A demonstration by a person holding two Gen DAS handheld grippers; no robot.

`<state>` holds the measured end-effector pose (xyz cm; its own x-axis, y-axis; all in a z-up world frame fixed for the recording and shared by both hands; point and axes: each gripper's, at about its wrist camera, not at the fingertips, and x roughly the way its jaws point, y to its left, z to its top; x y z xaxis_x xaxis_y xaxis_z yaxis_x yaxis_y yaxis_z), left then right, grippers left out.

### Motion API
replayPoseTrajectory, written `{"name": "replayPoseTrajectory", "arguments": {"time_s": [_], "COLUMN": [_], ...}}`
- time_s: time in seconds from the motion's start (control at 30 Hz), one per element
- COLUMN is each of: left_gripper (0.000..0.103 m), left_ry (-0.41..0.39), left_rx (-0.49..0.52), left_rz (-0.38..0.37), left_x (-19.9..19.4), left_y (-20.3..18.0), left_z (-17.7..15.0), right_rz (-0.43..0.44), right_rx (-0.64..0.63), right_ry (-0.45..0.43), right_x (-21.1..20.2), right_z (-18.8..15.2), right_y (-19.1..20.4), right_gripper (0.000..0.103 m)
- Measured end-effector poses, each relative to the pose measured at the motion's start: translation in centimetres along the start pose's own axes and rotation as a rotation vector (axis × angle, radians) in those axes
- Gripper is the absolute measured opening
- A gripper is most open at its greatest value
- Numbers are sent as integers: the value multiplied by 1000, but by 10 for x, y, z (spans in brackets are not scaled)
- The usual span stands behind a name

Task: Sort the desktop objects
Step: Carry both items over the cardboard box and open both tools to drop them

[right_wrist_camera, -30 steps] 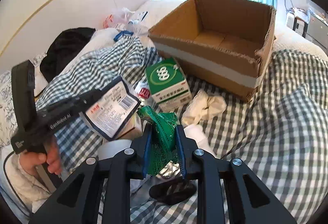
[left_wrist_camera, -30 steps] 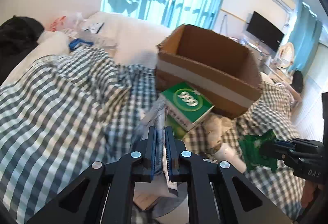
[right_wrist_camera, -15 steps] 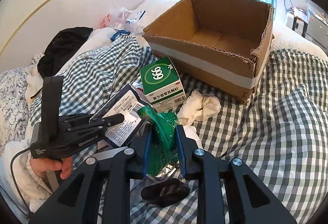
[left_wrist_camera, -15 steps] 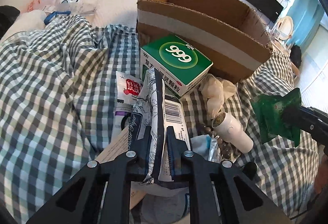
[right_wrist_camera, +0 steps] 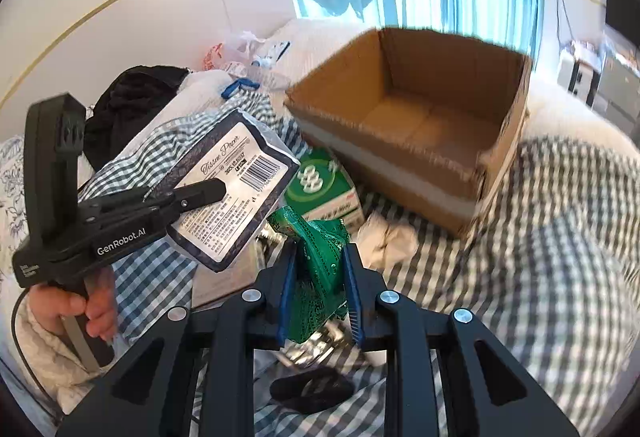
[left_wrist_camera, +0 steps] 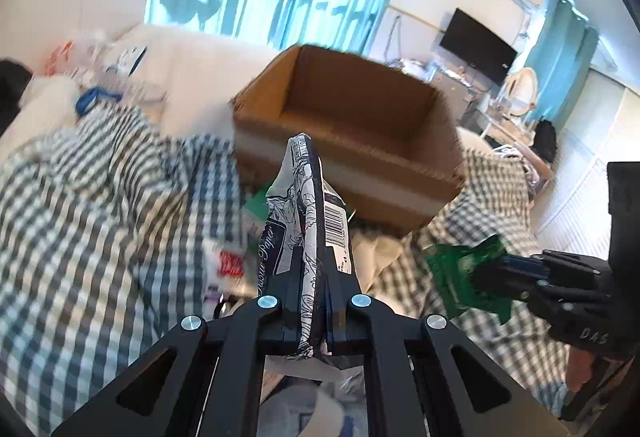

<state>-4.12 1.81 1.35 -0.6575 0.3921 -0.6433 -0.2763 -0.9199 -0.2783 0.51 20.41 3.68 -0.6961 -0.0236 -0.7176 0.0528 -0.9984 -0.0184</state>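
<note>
Up comes your left tongs (left_wrist_camera: 313, 301) since a moment ago, and the tissue paper pack (left_wrist_camera: 308, 221) rises with it, now clear of the checked bedspread (left_wrist_camera: 92, 205) and standing edge-on in front of the open cardboard box (left_wrist_camera: 348, 141). Its jaws are closing tight on the pack's lower end. From the right wrist view you see that pack (right_wrist_camera: 236, 189) held flat-faced, barcode showing, above the bed. Your right tongs (right_wrist_camera: 319, 297) pinches a crumpled green packet (right_wrist_camera: 316, 269), jaws only narrowly apart around it. Between the two lies the green 999 medicine box (right_wrist_camera: 324, 185), just beside the carton's front wall (right_wrist_camera: 400, 173), with a white crumpled cloth (right_wrist_camera: 388, 237) nearby.
</note>
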Motion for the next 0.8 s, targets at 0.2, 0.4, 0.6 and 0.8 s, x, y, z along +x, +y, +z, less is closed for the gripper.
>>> {"name": "replayPoseTrajectory", "arguments": {"time_s": [0.2, 0.4, 0.6, 0.8], "left_gripper": [7, 7, 7, 7], "left_ry": [-43, -76, -111, -120], "left_rx": [56, 107, 140, 140], "left_rz": [-4, -25, -9, -2], "left_x": [-1, 3, 18, 45], "left_y": [-20, -36, -41, -36], "left_z": [31, 64, 97, 118], "right_rz": [-49, -80, -83, -94], "right_rx": [-51, -62, -39, -18], "right_ry": [-65, -104, -119, -110], "right_x": [-14, -12, 4, 33], "right_z": [32, 64, 91, 113], "right_y": [1, -9, -28, -53], "right_gripper": [21, 21, 21, 21]}}
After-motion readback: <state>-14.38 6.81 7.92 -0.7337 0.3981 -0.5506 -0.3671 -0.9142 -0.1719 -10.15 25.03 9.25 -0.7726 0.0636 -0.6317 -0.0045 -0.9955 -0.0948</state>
